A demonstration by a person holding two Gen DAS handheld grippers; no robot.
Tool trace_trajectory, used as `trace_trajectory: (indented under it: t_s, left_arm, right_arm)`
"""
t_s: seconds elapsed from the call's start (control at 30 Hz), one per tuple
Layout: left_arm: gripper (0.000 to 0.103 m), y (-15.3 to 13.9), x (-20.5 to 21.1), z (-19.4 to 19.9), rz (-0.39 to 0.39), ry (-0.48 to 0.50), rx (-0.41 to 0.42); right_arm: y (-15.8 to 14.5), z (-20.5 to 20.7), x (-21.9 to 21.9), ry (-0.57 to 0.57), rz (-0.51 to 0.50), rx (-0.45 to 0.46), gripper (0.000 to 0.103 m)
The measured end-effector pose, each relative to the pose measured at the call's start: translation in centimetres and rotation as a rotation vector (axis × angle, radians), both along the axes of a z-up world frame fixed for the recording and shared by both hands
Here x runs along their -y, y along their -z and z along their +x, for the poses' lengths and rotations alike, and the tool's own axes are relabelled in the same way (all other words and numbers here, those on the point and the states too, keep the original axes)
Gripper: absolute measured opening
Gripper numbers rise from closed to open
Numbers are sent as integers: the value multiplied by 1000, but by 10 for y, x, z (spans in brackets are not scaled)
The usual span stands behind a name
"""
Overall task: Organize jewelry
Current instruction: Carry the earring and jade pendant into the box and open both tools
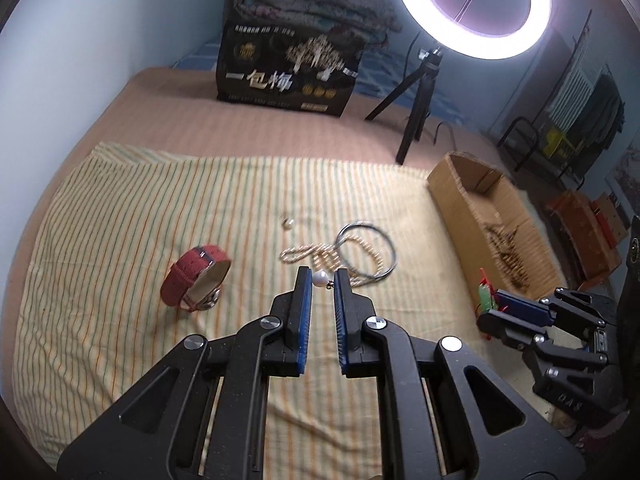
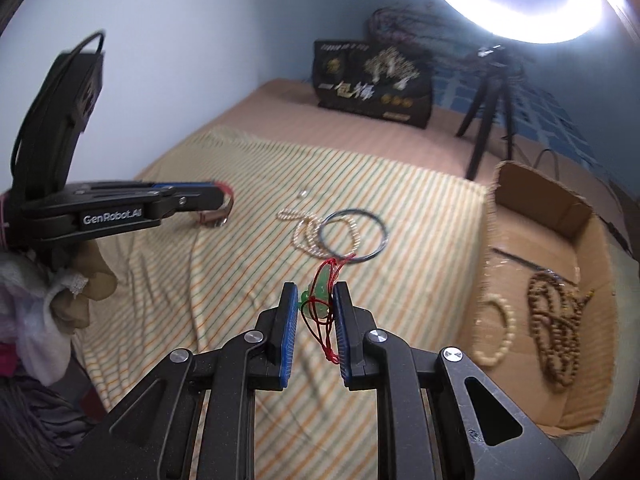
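Pinched between the right gripper's (image 2: 316,300) blue pads, a green pendant on red cord (image 2: 320,292) — lifted, likely bound for the cardboard box (image 2: 560,216) alongside — while the left gripper (image 1: 320,280) closes narrowly around a pearl earring (image 1: 320,279), pearl strand (image 1: 316,254) and red watch (image 1: 196,278) waiting on the striped cloth (image 1: 120,220) beyond.

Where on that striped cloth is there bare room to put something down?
Bare patches: the near cloth below the red watch, and the far strip beyond the small pearl. It is crowded where the pearl necklace and ring tangle beside the cardboard box.
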State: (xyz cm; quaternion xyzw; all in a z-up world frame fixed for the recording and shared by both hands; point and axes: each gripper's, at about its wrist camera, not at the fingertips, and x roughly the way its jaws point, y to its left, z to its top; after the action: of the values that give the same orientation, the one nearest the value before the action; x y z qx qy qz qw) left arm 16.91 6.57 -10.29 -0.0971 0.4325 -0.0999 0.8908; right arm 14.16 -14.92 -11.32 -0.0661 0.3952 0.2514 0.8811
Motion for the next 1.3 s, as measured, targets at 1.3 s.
trace_trajectory:
  t_s: [1.3]
  left_arm:
    - [9, -51, 196, 25, -62, 242, 159]
  right_arm:
    - [-63, 69, 175, 320, 79, 86, 16]
